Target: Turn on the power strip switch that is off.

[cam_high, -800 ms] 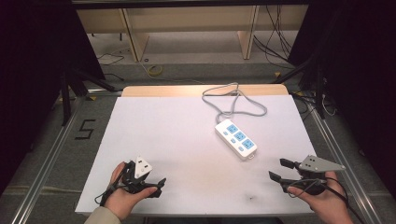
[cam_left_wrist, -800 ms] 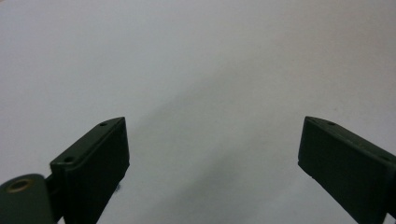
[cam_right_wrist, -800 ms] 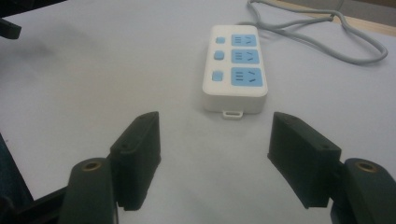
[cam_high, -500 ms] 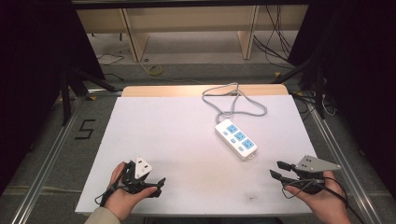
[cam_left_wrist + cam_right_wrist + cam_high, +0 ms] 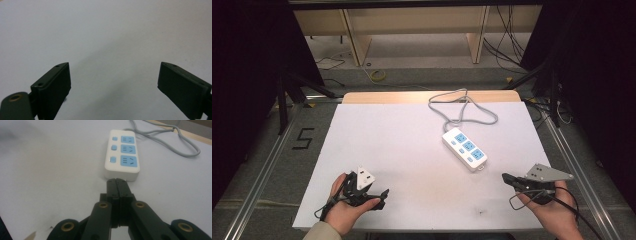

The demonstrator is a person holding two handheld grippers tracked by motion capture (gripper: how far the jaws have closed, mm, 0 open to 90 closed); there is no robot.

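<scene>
Power strip waiting just ahead of the closed right jaws.

The white table is roomy; the power strip looks rigid, light and smooth, best taken across its narrow sides, its cord trailing beyond. Right gripper is pressed together, empty; left gripper gapes wide, holding nothing.

Two black hand-held two-jaw grippers, one beige sleeve

Left gripper carries a white block; right gripper a grey three-cornered plate, brass-coloured rivets and a trailing black cable.

Bright even light, dark surroundings, soft focus
</scene>
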